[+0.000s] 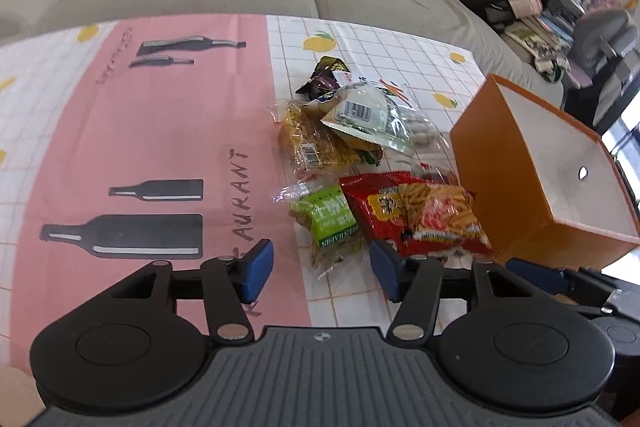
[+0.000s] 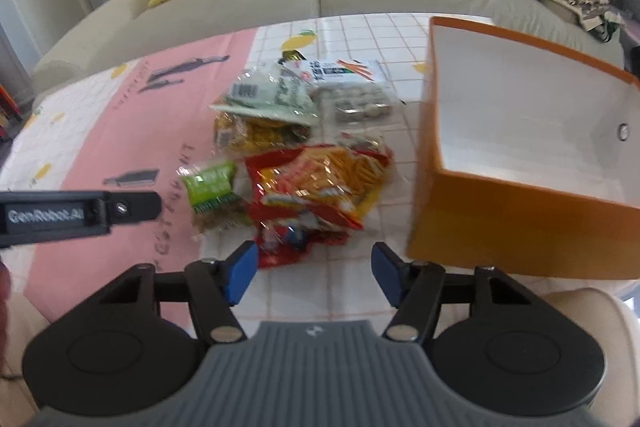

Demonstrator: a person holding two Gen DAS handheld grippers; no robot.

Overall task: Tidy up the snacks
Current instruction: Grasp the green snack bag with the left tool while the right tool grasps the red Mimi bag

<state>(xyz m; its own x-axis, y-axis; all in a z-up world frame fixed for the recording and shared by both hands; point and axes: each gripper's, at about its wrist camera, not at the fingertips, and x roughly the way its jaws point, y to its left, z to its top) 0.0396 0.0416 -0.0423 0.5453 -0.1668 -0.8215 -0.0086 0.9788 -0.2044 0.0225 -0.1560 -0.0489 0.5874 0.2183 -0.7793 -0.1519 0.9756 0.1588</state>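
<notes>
while both claws hang over the counter (image 1: 120, 131), the left claw (image 1: 322, 269) and right claw (image 2: 313, 269) gape with nothing between their pads; the snack packets (image 2: 304, 155) lie heaped just left of the orange box (image 2: 520, 219), none inside.

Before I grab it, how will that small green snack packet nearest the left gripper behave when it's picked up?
The green snack packet looks like thin crinkled film, so it will probably flop and crackle rather than stay stiff. It seems small and lightly filled, so likely light. Its glossy clear end may slip between the fingers, and the lumpy contents could crush if squeezed hard.
</notes>
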